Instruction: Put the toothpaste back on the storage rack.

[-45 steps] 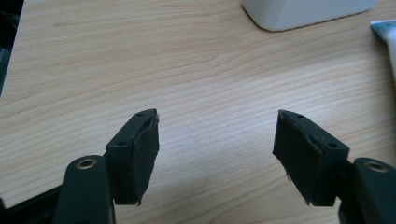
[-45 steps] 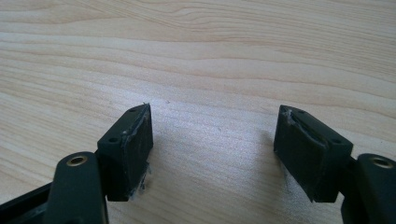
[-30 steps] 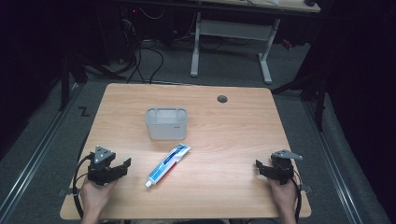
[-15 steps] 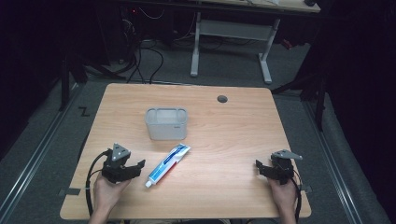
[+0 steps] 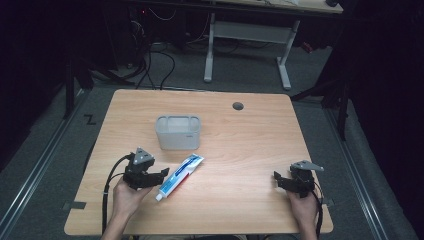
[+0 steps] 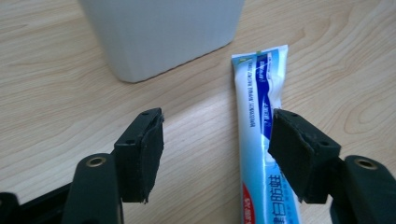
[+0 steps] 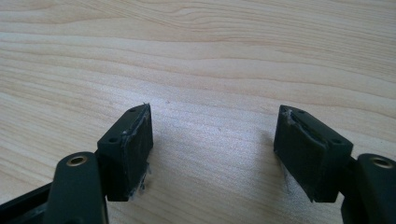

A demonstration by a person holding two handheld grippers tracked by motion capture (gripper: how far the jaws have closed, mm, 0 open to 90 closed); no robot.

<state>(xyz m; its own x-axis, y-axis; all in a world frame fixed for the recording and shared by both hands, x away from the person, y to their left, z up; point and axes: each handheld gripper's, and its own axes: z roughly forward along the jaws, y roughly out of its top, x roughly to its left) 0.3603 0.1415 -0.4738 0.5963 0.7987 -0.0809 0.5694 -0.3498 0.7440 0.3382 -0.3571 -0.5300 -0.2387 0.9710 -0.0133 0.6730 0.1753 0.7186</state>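
Note:
A white and blue toothpaste tube [image 5: 181, 175] lies slantwise on the wooden table [image 5: 240, 140], its cap toward the front. My left gripper [image 5: 161, 173] is just left of it, low over the table. In the left gripper view the left gripper [image 6: 217, 121] is open, its jaws a touch closer than a moment ago. The tube [image 6: 259, 93] lies on the wood beneath the right-hand jaw, and no pad presses on it. A translucent grey container [image 5: 178, 132] stands upright behind the tube. My right gripper [image 5: 277, 177] rests open at the front right over bare wood [image 7: 215, 56].
The container's wall [image 6: 163, 32] rises close ahead of the left jaws. A round cable hole [image 5: 238, 106] sits at the back of the table. Another desk frame [image 5: 247, 45] stands on the floor beyond the table.
My left hand has carried its gripper rightward from the front left corner up to the toothpaste tube. The right gripper, tube and container have not moved.

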